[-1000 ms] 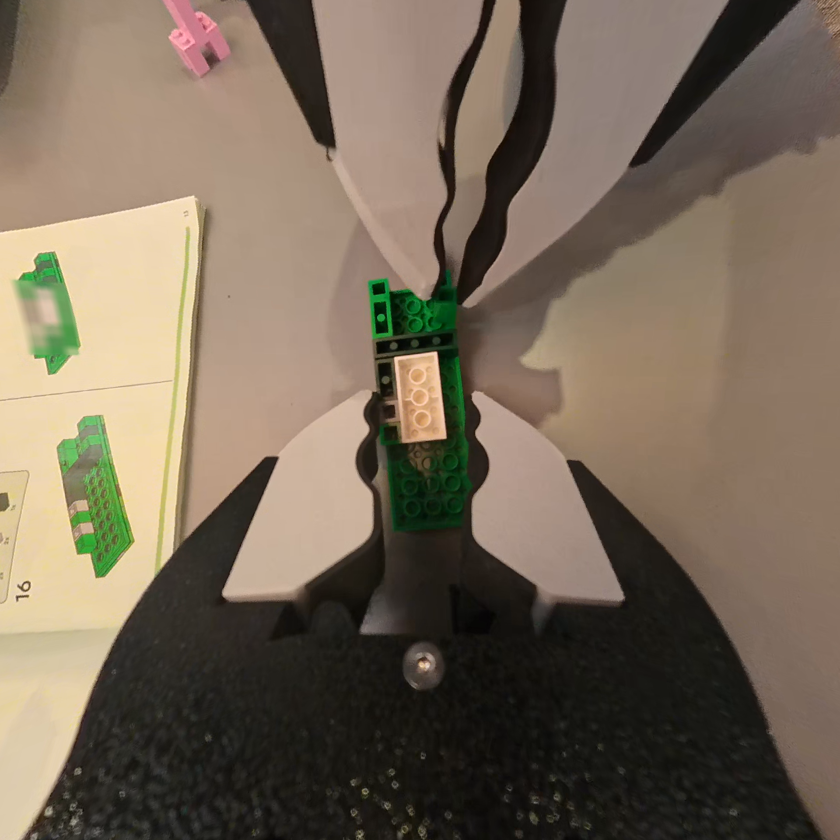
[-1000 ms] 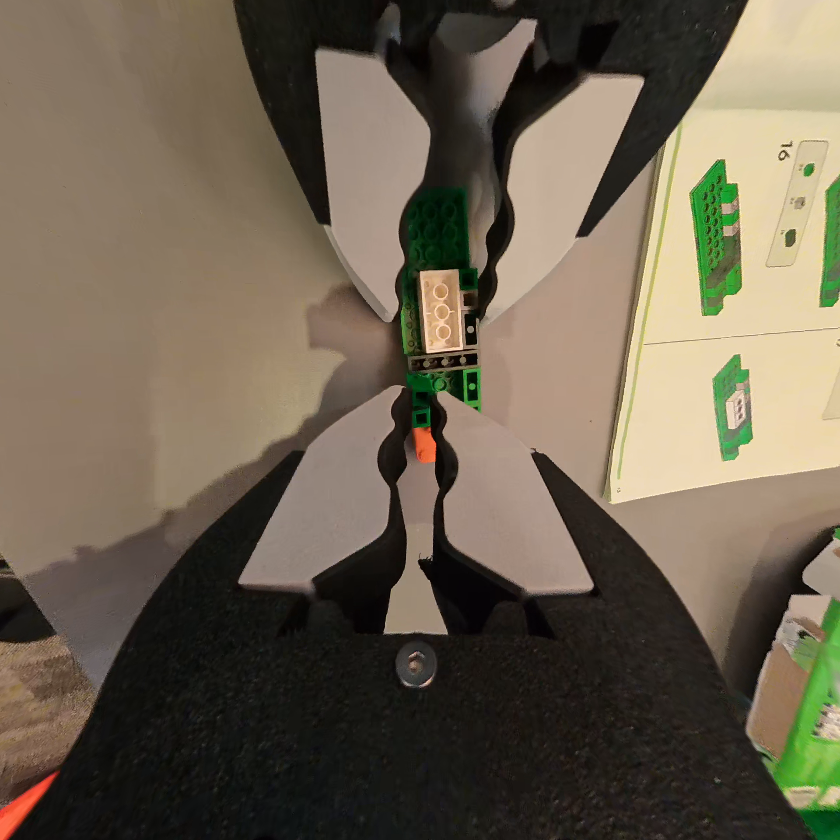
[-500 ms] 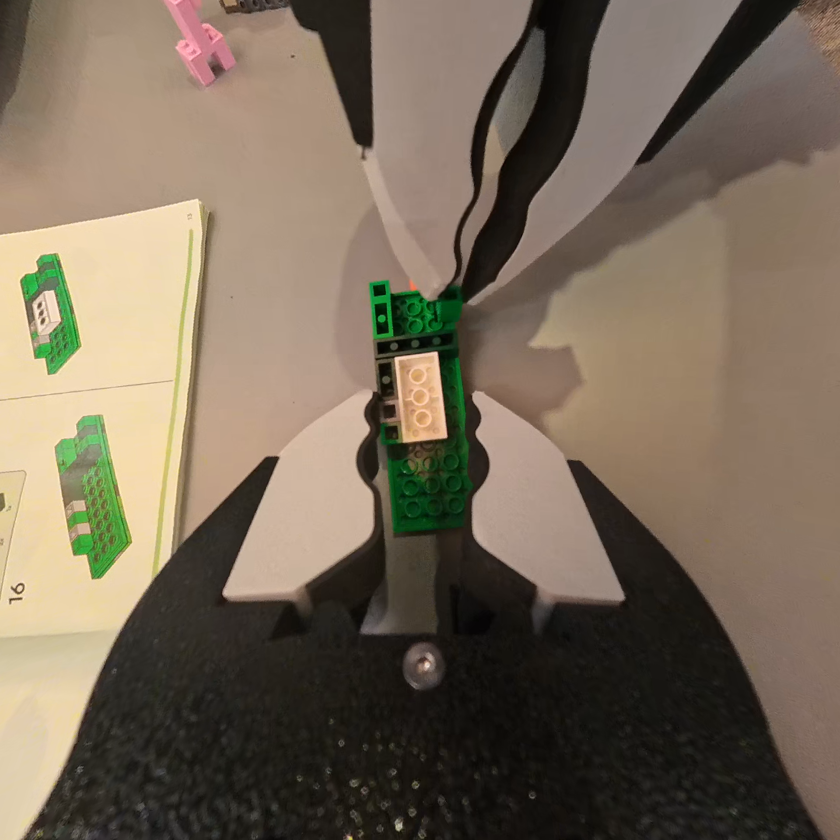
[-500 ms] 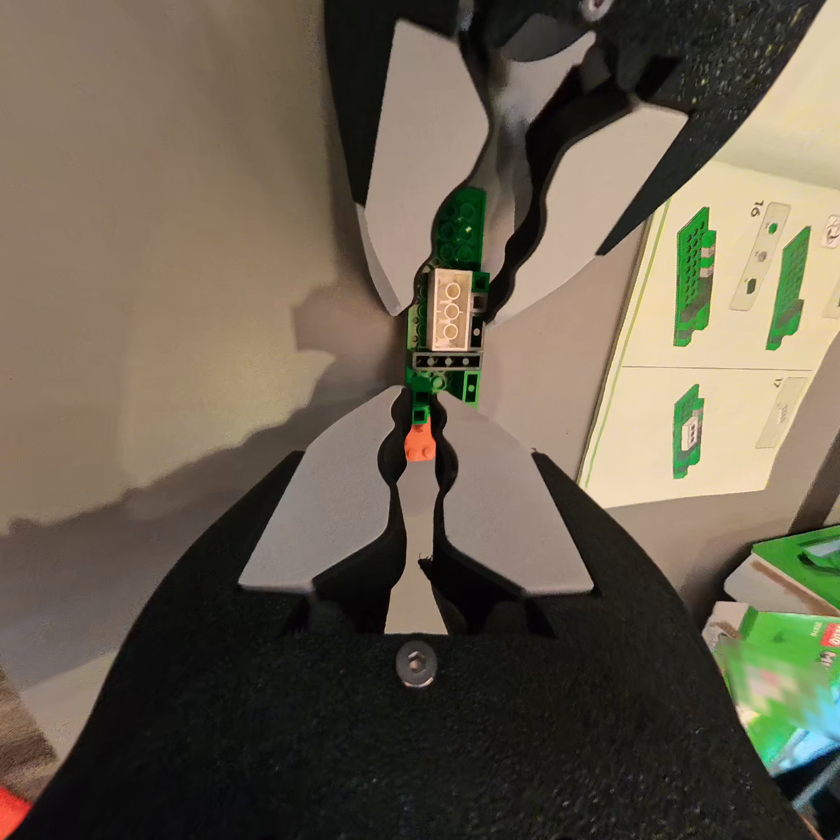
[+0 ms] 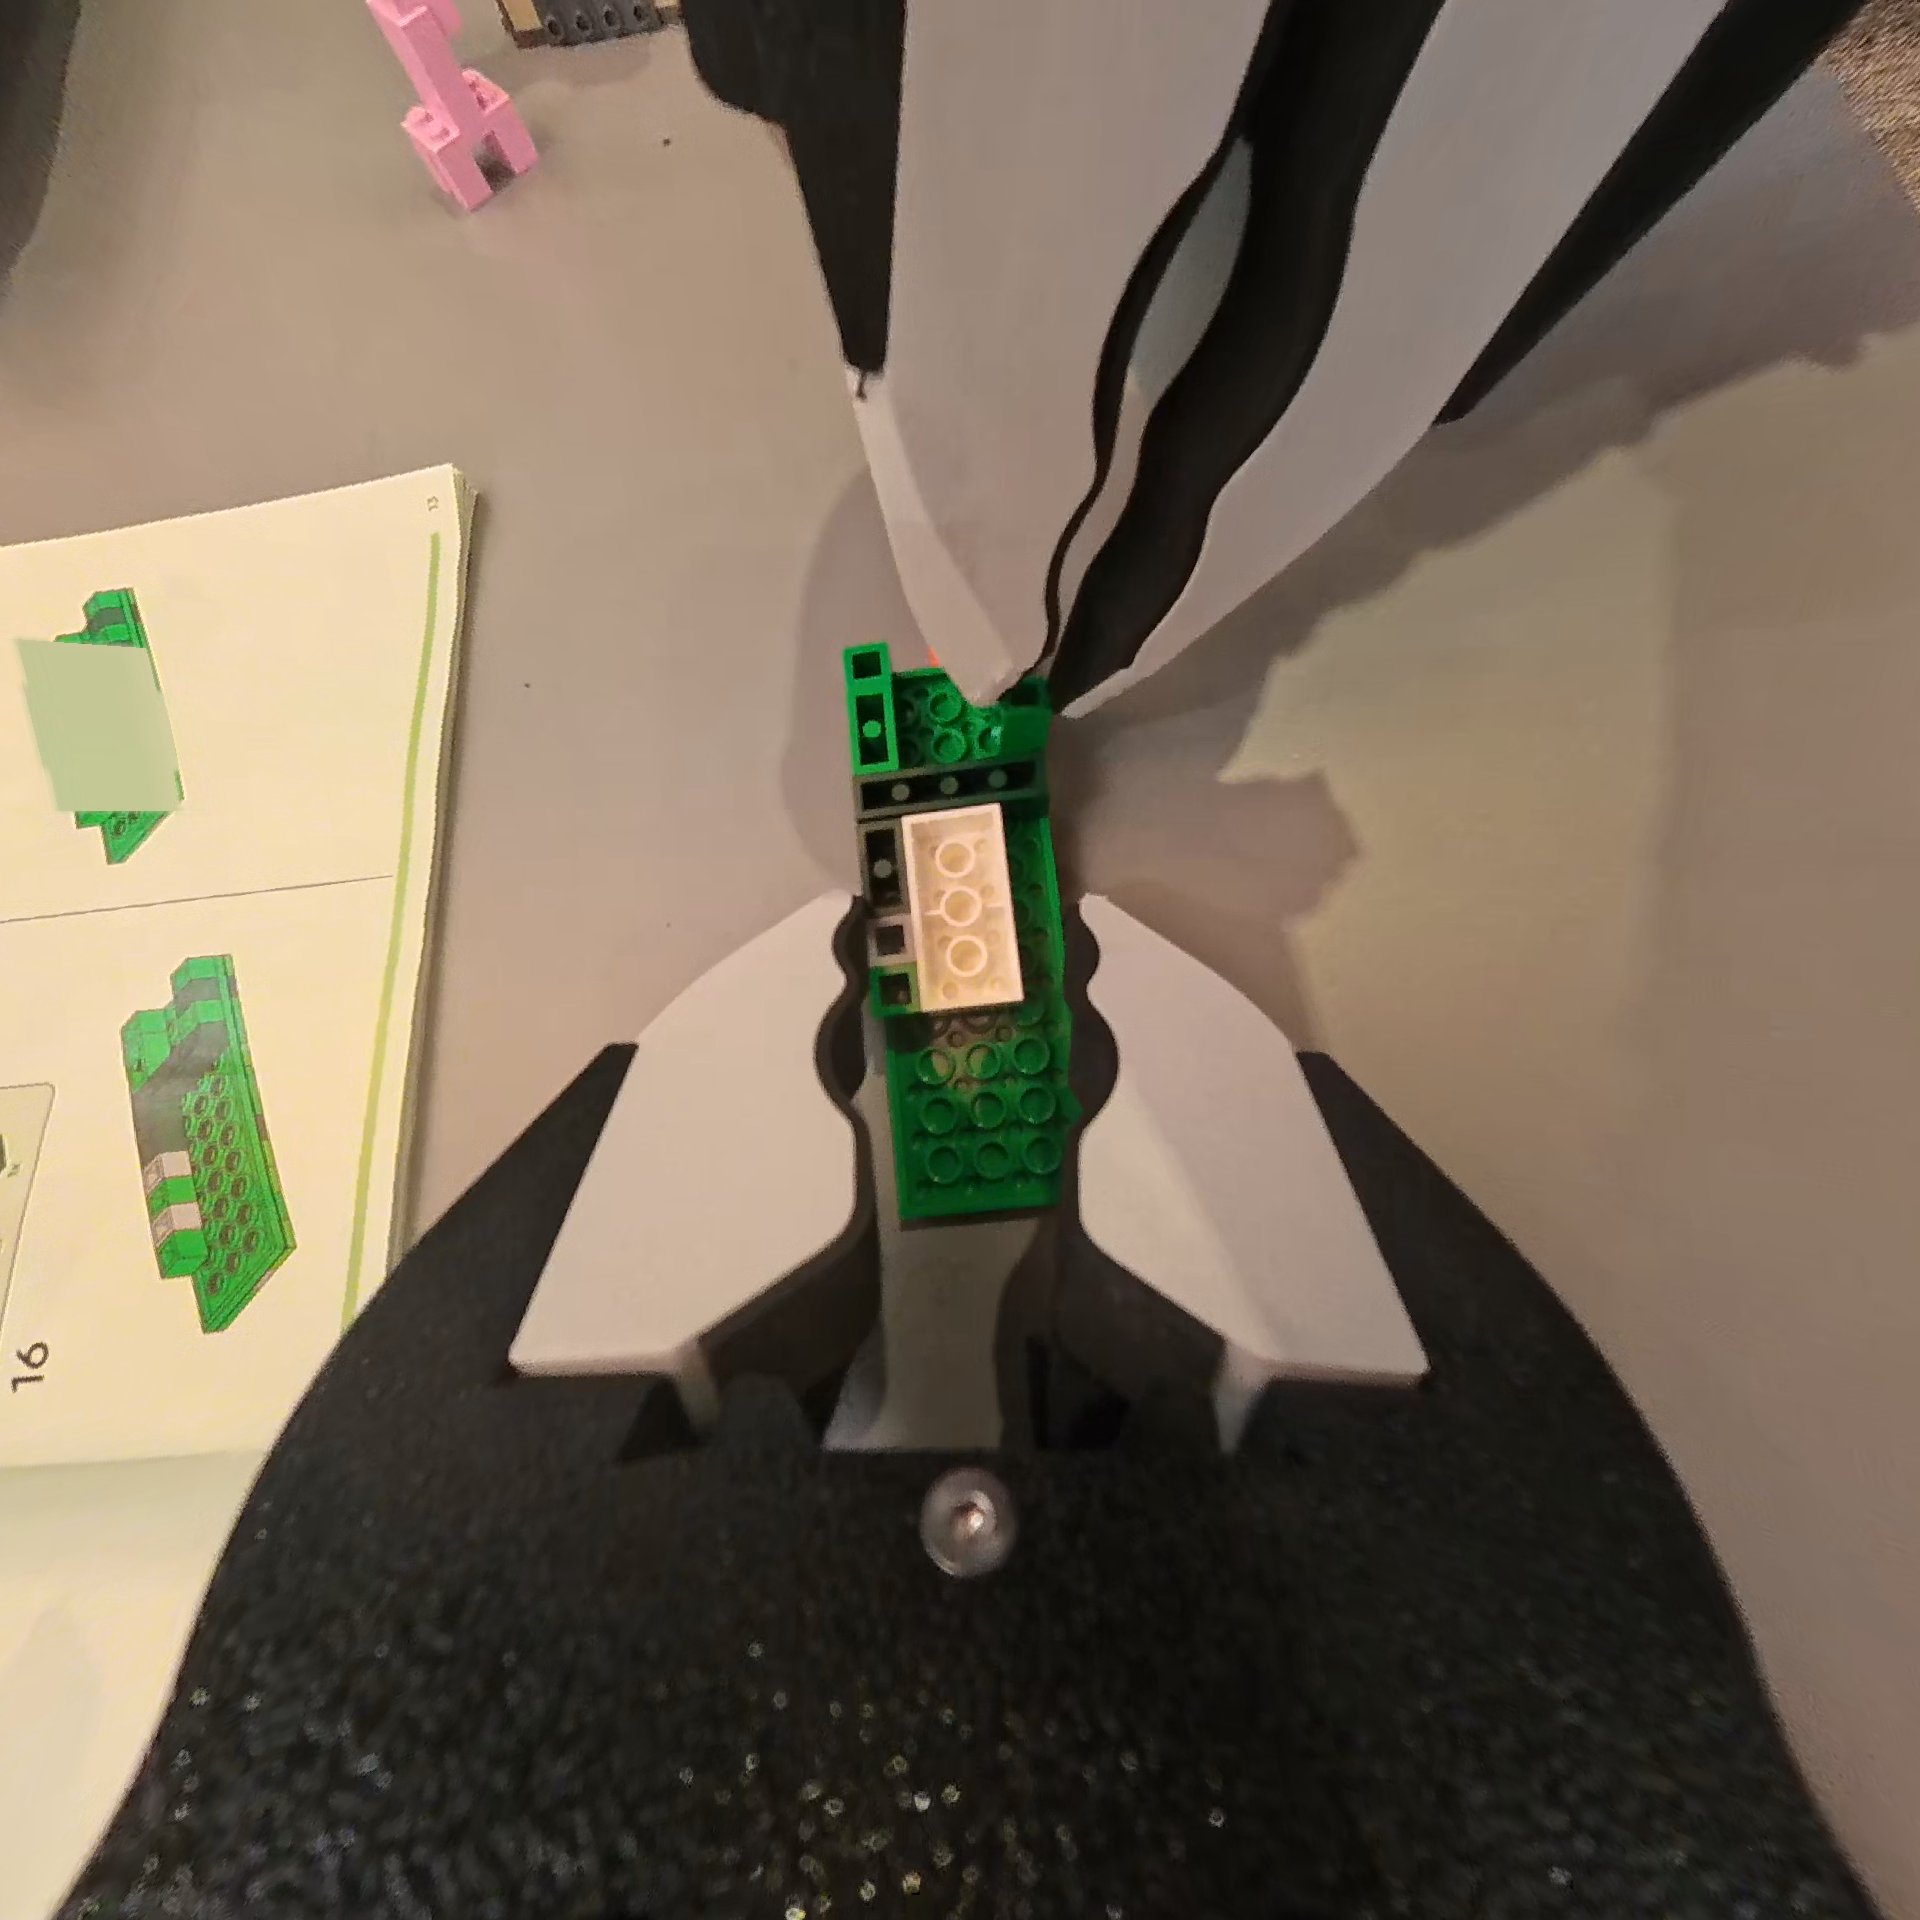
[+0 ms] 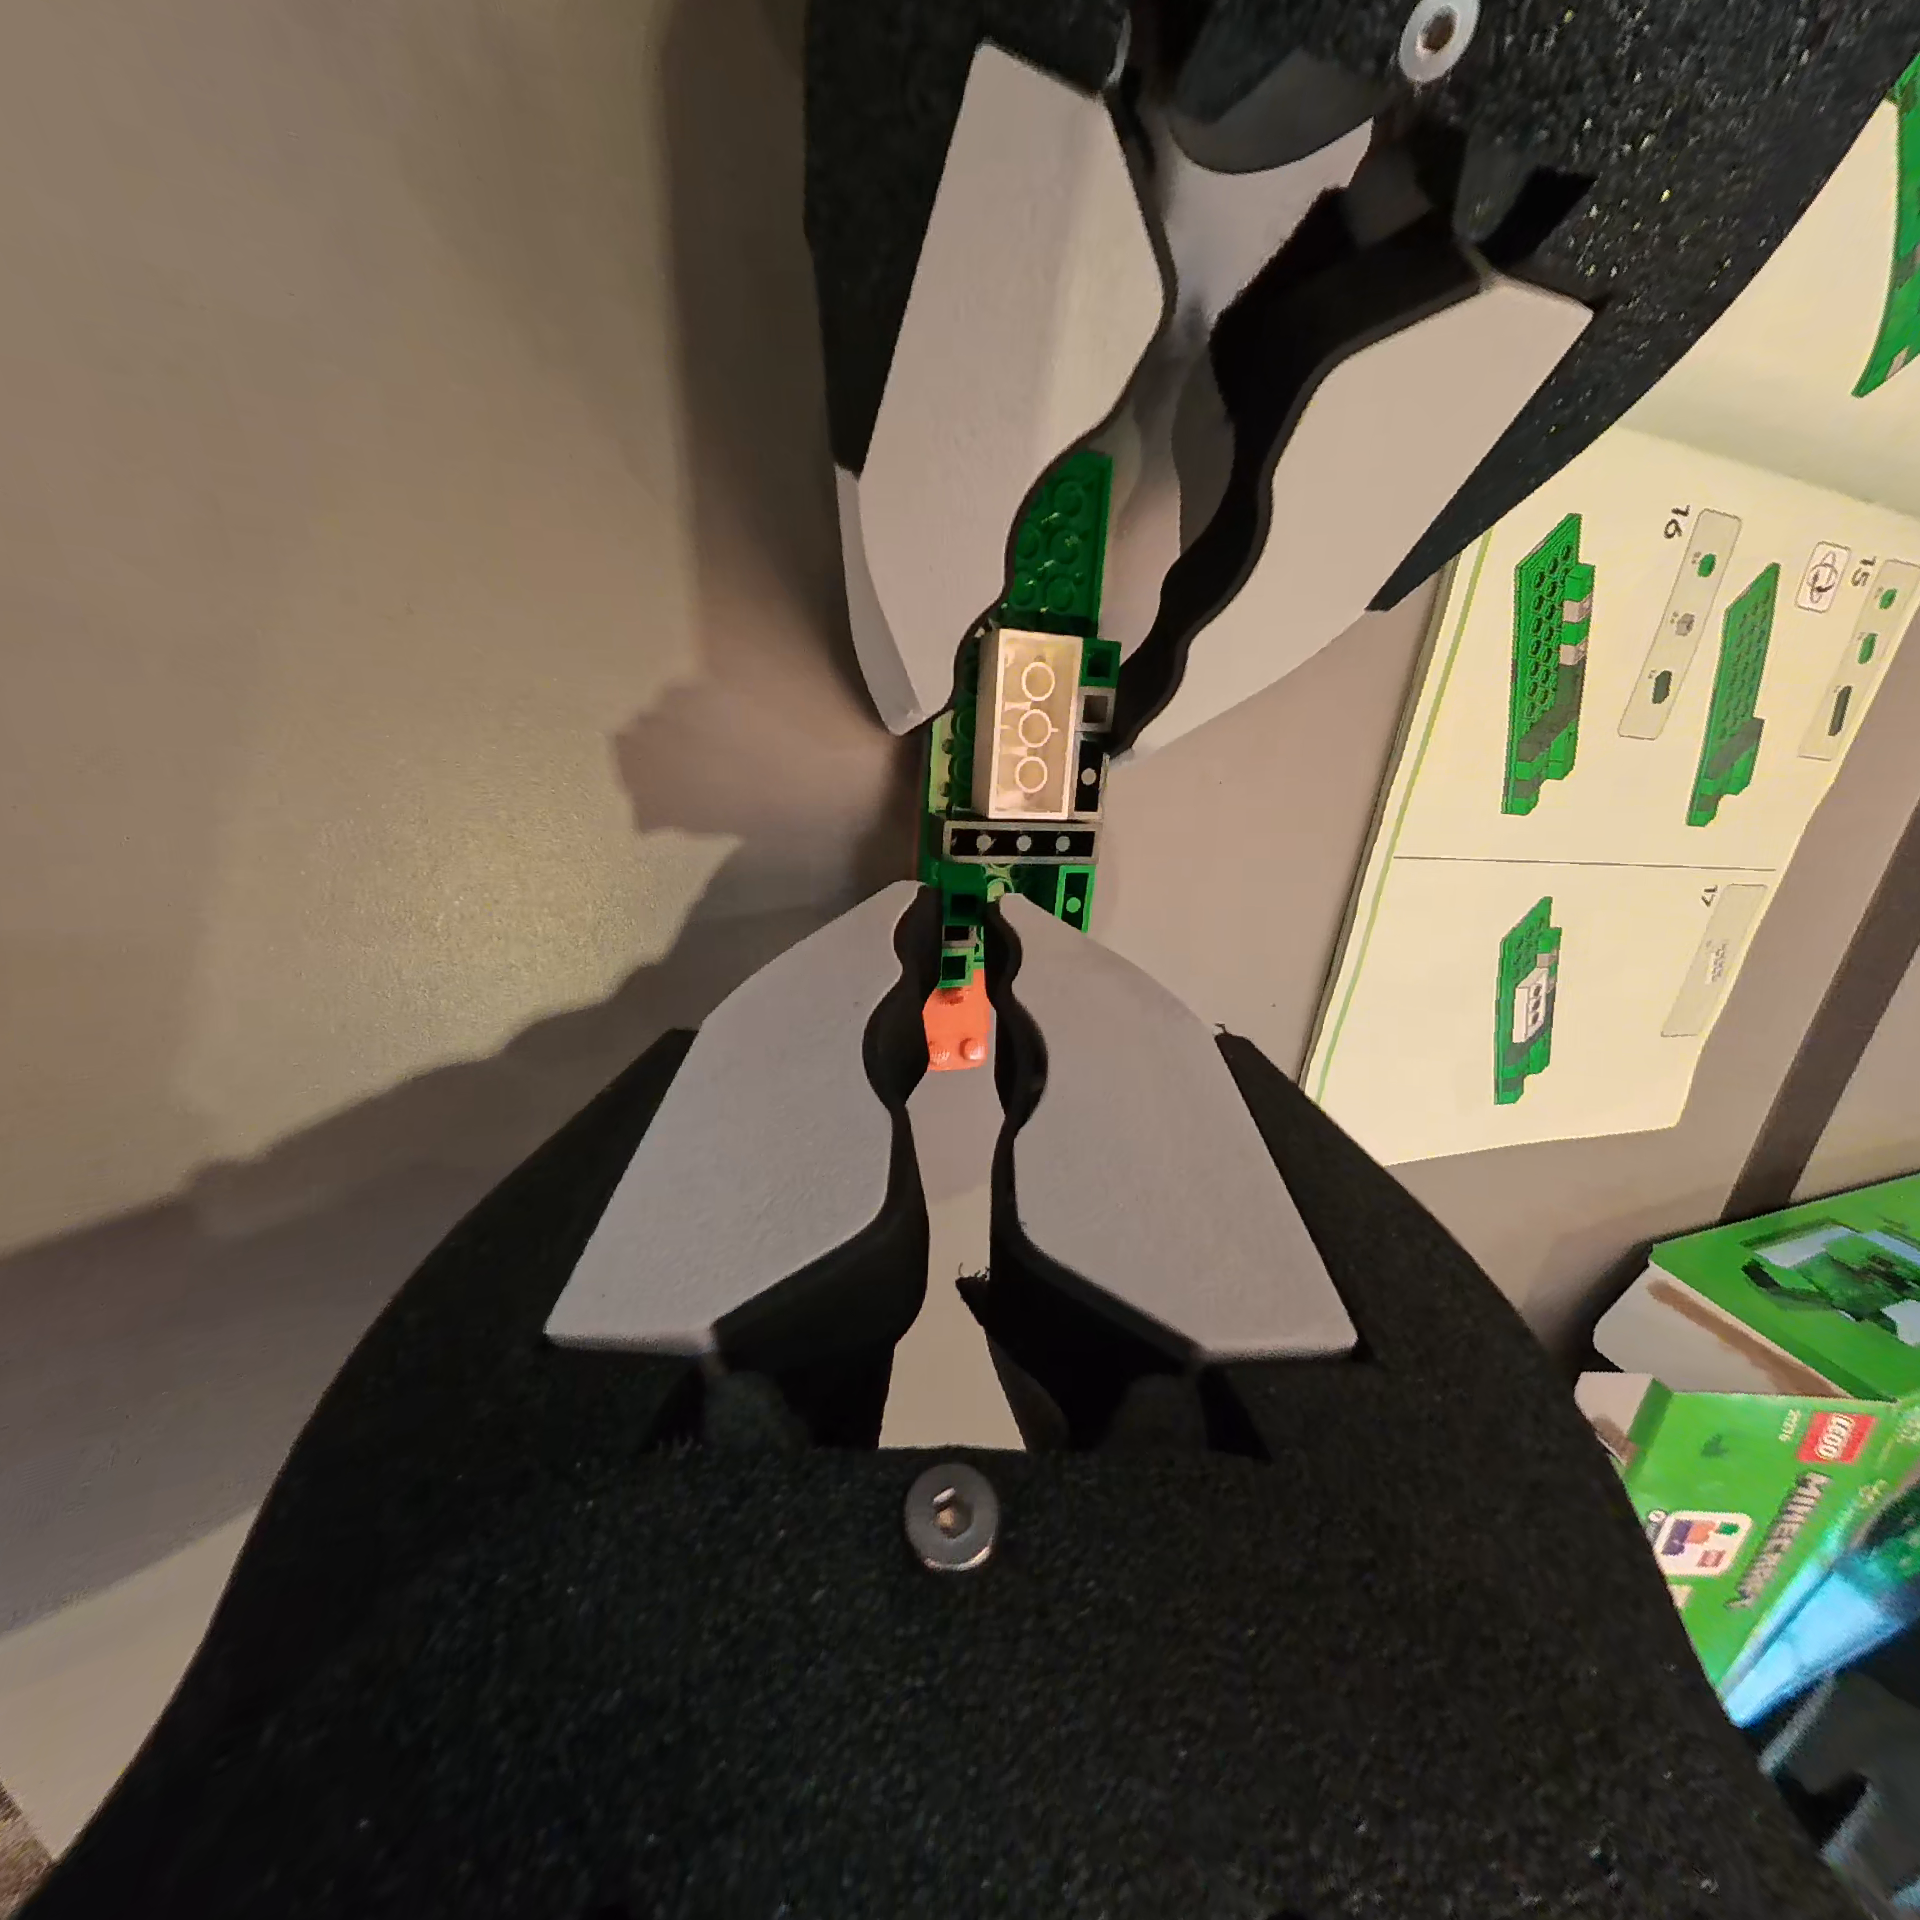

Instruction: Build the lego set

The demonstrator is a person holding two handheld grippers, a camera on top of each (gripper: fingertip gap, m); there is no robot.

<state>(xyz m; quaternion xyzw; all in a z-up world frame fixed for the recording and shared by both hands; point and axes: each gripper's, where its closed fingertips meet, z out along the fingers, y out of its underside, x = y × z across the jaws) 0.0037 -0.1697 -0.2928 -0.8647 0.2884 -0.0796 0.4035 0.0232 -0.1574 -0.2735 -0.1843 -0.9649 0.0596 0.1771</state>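
— Left gripper (image 5: pixel 964 1049)?
— Clamped on the near end of the green lego build (image 5: pixel 961 935), fingers (image 5: pixel 727 1132) closed against both long edges. Pointed forward and down over the grey table (image 5: pixel 644 436), level with the build's length.

— And the right gripper (image 6: pixel 961 935)?
— Opposite, tip to tip with the left. Closed on a small green piece at the build's far end, with an orange piece (image 6: pixel 956 1029) pinched just behind it between the pads (image 6: pixel 1122 1122). Seen from the left wrist view as two grey blades coming down from above, tilted a little, tips meeting at the build's top corner (image 5: pixel 1003 691).

— Where exactly is the build?
— Held between both grippers above the table, stud side up; whether touching the surface, cannot tell. White brick (image 5: pixel 961 904) on top, near the middle, black strip just beyond it.

— Anything else around?
— Instruction booklet (image 5: pixel 239 935) open on the table beside the left gripper. Pink lego piece (image 5: pixel 462 114) farther off. Green boxes (image 6: pixel 1766 1455) at the edge of the right wrist view.
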